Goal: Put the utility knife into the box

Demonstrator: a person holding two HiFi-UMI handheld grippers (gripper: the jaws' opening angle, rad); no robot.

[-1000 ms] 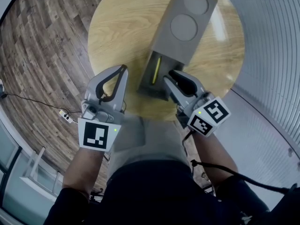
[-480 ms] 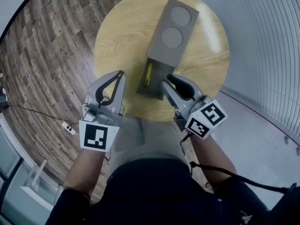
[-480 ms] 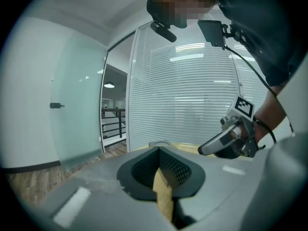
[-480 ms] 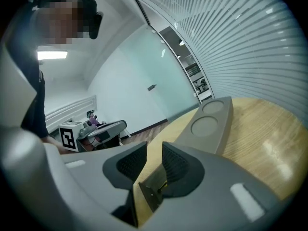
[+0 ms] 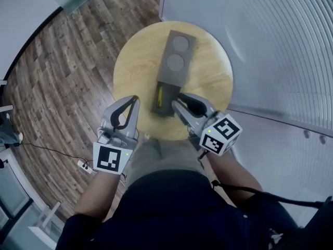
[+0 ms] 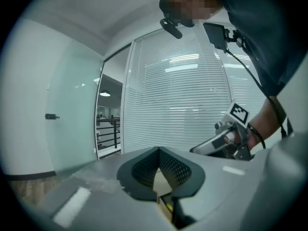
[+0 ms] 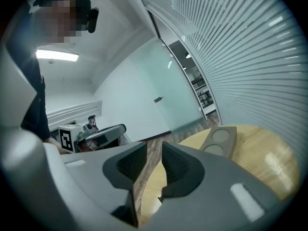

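While utility knife (image 5: pixel 160 94) lies in box (image 5: pixel 176 61) beside right gripper (image 5: pixel 178 99) | that gripper slightly open | left gripper (image 5: pixel 136 98) closed

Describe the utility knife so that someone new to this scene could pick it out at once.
Start at the round wooden table; a long grey box lies on it, a lid with two round recesses covering its far part. The utility knife lies lengthwise in the box's open near end: a slim strip, the only yellow thing on the table.

The grey left gripper (image 5: pixel 135 99) and right gripper (image 5: pixel 178 99) bear black-and-white marker cubes (image 5: pixel 110 159), beside a dark shirt (image 5: pixel 171 207) and black cable (image 5: pixel 250 190).
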